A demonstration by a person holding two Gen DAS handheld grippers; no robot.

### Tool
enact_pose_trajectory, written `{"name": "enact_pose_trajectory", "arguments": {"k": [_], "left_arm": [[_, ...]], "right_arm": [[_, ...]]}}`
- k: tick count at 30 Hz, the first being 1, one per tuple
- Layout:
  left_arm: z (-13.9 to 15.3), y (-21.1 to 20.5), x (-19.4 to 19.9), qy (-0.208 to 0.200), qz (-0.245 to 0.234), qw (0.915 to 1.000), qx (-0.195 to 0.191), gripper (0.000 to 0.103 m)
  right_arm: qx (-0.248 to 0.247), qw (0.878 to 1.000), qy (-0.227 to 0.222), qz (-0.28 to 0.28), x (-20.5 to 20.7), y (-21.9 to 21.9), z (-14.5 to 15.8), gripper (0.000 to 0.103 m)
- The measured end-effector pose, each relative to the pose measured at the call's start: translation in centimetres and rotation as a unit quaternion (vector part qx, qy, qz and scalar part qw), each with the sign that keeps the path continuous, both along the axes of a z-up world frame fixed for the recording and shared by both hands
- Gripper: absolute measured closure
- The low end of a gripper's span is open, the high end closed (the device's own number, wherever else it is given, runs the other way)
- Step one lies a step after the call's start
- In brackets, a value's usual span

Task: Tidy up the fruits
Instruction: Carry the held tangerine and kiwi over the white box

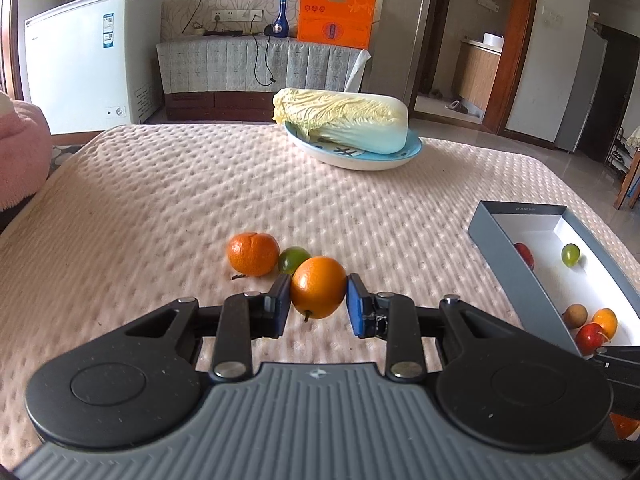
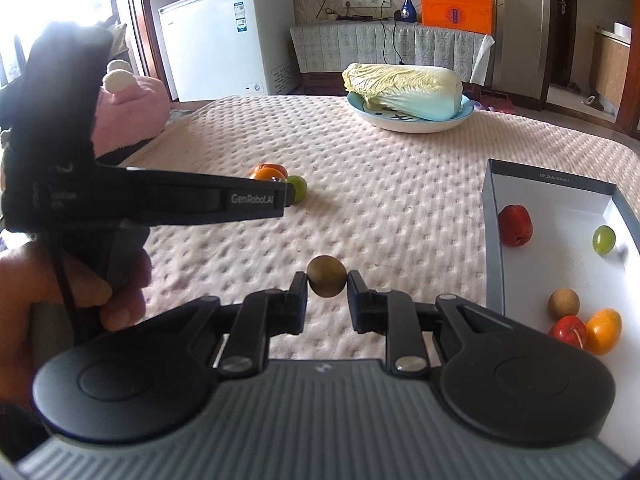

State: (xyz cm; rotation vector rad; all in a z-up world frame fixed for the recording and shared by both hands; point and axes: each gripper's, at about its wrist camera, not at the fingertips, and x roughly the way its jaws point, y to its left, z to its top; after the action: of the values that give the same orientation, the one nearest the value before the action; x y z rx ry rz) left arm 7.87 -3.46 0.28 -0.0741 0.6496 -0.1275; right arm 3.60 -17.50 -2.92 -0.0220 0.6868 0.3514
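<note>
My left gripper (image 1: 318, 294) is shut on a smooth orange fruit (image 1: 318, 292), held just above the cloth. Behind it on the cloth lie a dimpled tangerine (image 1: 253, 254) and a green grape (image 1: 293, 260). My right gripper (image 2: 327, 278) is shut on a small brown round fruit (image 2: 326, 276), lifted off the table. To the right stands a grey box (image 2: 493, 240) with a white inside. It holds a red fruit (image 2: 515, 225), a green grape (image 2: 603, 239), a brown fruit (image 2: 563, 304), a red apple (image 2: 568, 330) and an orange fruit (image 2: 604, 330).
A napa cabbage (image 1: 344, 118) lies on a blue-rimmed plate (image 1: 352, 160) at the far side of the table (image 1: 160, 200). The left gripper's body (image 2: 160, 196) and the hand holding it fill the left of the right wrist view. A pink plush (image 2: 132, 108) sits at the table's left edge.
</note>
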Motion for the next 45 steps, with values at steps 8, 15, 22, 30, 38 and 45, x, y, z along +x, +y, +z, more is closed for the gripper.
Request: {"name": "enact_pose_trajectory", "arguments": {"k": [8,15,22,30,38,45], "left_arm": [[0.7,-0.8,-0.3,-0.007,-0.003,1.0,-0.004,0.069],[0.9,-2.1,-0.4,-0.011,-0.009,0.9999,-0.005,0.069],[1.0,-3.7,-0.3,-0.012,-0.019,0.9997,-0.006,0.069],[1.1,-5.7,-0.4,-0.017,-0.031,0.9993,-0.007,0.069],[1.2,-7.7,-0.5,-0.019,-0.048,0.9986,-0.014,0.069],[1.1,-9.7,-0.5,-0.019,-0.065,0.9977,-0.012,0.069]], "right_arm": [[0.011,1.0,-0.01,0.002,-0.9,-1.2,0.9,0.079],[0.02,1.0,-0.018,0.0,-1.8,-2.7,1.7,0.079],[0.028,0.999,-0.024,-0.011,-2.3,-4.4,2.2,0.079],[0.032,0.999,-0.031,-0.02,-2.7,-5.8,2.6,0.079],[0.033,0.998,-0.034,-0.037,-3.2,-7.7,2.7,0.079],[0.032,0.998,-0.032,-0.054,-3.5,-9.2,2.5,0.079]]}}
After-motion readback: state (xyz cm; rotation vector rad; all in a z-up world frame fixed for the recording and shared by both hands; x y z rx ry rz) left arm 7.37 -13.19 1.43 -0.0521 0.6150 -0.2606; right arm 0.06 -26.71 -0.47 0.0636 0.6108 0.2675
